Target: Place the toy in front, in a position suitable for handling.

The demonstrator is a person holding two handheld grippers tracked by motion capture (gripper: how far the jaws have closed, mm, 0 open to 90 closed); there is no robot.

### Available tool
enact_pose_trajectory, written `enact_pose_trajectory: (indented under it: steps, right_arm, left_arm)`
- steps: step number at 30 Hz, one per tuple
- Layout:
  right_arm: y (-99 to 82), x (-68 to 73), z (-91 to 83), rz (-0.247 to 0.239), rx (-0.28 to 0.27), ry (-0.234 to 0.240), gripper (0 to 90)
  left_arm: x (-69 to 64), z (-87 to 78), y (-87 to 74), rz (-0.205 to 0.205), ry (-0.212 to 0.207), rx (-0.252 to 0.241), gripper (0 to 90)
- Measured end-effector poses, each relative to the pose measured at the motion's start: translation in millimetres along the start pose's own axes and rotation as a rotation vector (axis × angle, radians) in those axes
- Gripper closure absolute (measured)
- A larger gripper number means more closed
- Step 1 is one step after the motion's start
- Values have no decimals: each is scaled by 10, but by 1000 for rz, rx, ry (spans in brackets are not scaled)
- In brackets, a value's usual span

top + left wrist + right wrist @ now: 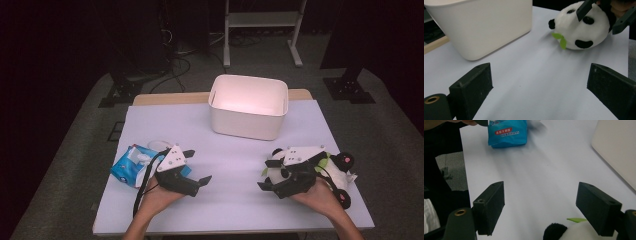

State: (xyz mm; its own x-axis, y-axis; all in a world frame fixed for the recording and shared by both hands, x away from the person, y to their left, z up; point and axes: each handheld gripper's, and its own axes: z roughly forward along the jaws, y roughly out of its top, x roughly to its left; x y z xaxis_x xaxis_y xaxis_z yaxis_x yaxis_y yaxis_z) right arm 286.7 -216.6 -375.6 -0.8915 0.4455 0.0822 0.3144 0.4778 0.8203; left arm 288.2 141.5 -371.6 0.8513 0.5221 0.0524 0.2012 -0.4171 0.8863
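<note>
A person's two hands hold a pair of black two-jaw tools over a bench covered in a pale lilac sheet (240,165), seen from above. The left tool (200,166) hovers at the left of the bench with its jaws spread wide and nothing between them, its body just beside a blue plastic packet of wipes with a red label (131,167) that lies flat near the bench's left edge. The right tool (269,174) sits at the right, jaws likewise wide apart and gripping nothing; it is directly over a round white-and-black plush panda with a small green felt leaf (580,30), which lies on the sheet near the bench's right edge. In the right gripper view the panda's black ear and the leaf show low between the open jaws, but the pads do not press on it. A white rectangular plastic tub (248,106), open at the top, stands upright toward the far side of the bench, well apart from both tools.
</note>
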Motion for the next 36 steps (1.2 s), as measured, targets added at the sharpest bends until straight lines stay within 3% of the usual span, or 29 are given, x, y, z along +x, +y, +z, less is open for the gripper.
enact_pose_trajectory:
  steps: [7,15,24,31,36]
  right_arm:
    - [4,-25,-18,11,13,16,224]
    - [123,-13,-65,-21,43,18,234]
    - [294,-132,-355,-68,75,4,274]
    - [231,-275,-611,-79,85,-6,309]
    - [112,-333,-725,-91,131,-27,324]
  left_arm:
    - [33,-18,-21,-7,-4,0,49]
    - [35,-47,-15,-2,-10,-3,49]
    - [-4,-66,0,11,-23,-1,49]
    - [5,-39,-22,2,-30,7,49]
    - [2,-9,-32,4,-42,21,49]
